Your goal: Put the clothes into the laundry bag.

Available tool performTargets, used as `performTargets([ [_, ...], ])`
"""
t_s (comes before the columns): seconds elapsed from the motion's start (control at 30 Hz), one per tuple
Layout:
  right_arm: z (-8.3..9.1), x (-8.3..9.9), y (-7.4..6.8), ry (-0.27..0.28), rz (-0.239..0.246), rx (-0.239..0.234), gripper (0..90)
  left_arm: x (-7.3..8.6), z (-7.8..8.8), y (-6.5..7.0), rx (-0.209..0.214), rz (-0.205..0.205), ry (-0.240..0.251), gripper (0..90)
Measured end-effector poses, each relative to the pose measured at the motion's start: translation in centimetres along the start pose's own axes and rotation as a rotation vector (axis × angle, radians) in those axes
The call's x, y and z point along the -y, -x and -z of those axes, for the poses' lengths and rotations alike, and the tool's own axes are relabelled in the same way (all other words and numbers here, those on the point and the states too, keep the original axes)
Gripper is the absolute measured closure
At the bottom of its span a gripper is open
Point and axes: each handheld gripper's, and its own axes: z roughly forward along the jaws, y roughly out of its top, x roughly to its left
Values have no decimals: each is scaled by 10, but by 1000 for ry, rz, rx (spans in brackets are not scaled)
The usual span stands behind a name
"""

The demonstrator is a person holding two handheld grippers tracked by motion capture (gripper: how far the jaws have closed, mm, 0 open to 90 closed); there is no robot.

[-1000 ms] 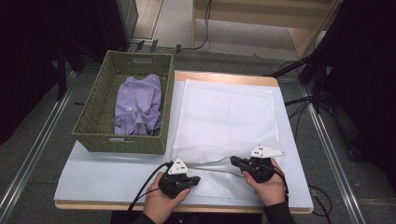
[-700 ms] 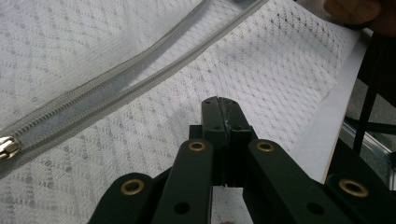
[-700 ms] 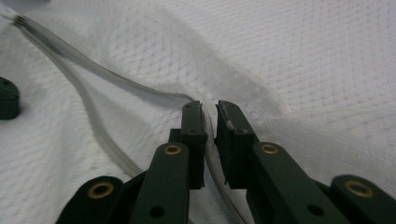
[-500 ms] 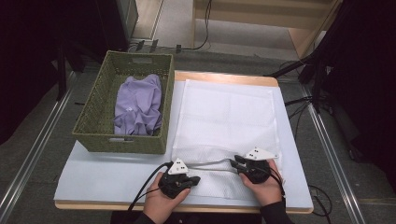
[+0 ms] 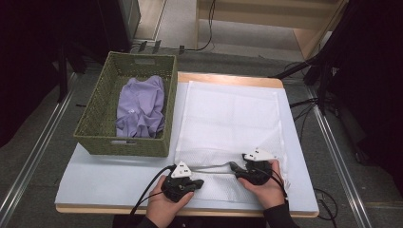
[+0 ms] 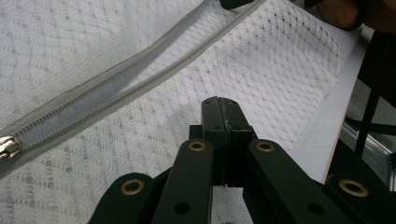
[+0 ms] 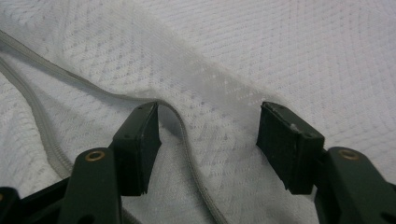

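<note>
While the mesh bag (image 5: pixel 228 128) lies flat on the white table (image 5: pixel 95 175) with its zip (image 6: pixel 116 79) partly undone near the front edge, the main risk is the opening falling shut again.

Left to right: the woven green basket (image 5: pixel 95 137), stiff and rectangular, holds a soft, crumpled lilac garment (image 5: pixel 141 111). Beside it, touching the basket's right wall or nearly so, the bag is a thin white honeycomb net, limp, with a grey toothed zip and a small metal slider (image 6: pixel 7 147).

The left gripper (image 5: pixel 183 183) rests on the bag's near edge with jaws fully together; whether net is pinched between them cannot be told. If it is not, the lower lip may slide when pulled.

The right gripper (image 7: pixel 208 140) has just been opening; its jaws stand moderately wide, with a raised zip edge and net between the pads but not pressed. A reclosing grip could catch both layers, or snag the net on the teeth.
</note>
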Motion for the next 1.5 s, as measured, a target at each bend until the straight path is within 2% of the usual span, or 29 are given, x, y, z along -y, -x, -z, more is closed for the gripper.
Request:
performTargets([
  [0.07, 0, 0, 0, 4, 2, -5, 446, 0, 0, 0, 0, 0, 3, 900],
  [0.1, 1, 0, 0, 6, 6, -7, 528, 0, 0, 0, -2, -1, 1, 900],
  [0.13, 1, 0, 0, 6, 6, -7, 528, 0, 0, 0, -2, -1, 1, 900],
  [0.17, 2, 1, 0, 20, 18, -24, 698, 0, 0, 0, -2, -1, 1, 900],
  [0.3, 2, 1, -2, 21, 8, -19, 867, 0, 0, 0, 0, -1, 0, 900],
  [0.33, 2, 1, -1, 19, -10, -14, 890, 0, 0, 0, 0, -1, 0, 900],
  [0.43, 4, 0, 1, 22, -38, -25, 896, 0, 0, 0, 1, -2, 0, 900],
  [0.5, 7, -1, 0, 37, -36, -26, 897, 0, 0, -1, 5, -2, -2, 900],
  [0.67, 22, -8, -1, 113, -49, -30, 896, 0, 0, -1, 3, -2, -1, 900],
  [0.9, 44, -18, -3, 249, -62, -26, 896, 0, 0, -1, 4, -2, -1, 900],
  [1.0, 49, -20, -5, 284, -60, -24, 896, 0, 0, -1, 3, -1, 1, 900],
  [1.13, 50, -21, -6, 294, -62, -26, 896, 0, 0, 0, 8, -6, 5, 885],
  [1.23, 50, -20, -5, 291, -60, -27, 896, -1, 1, -2, 53, 15, 2, 806],
  [1.3, 50, -20, -5, 287, -60, -27, 896, -1, 2, -3, 63, 19, 3, 732],
  [1.33, 50, -20, -4, 288, -57, -28, 896, -2, 4, -1, 56, 10, 20, 700],
  [1.4, 49, -19, -4, 286, -58, -28, 896, -5, 9, 1, 68, -2, 47, 675],
  [1.5, 49, -18, -3, 282, -60, -27, 895, -14, 22, 5, 53, -26, 88, 640],
])
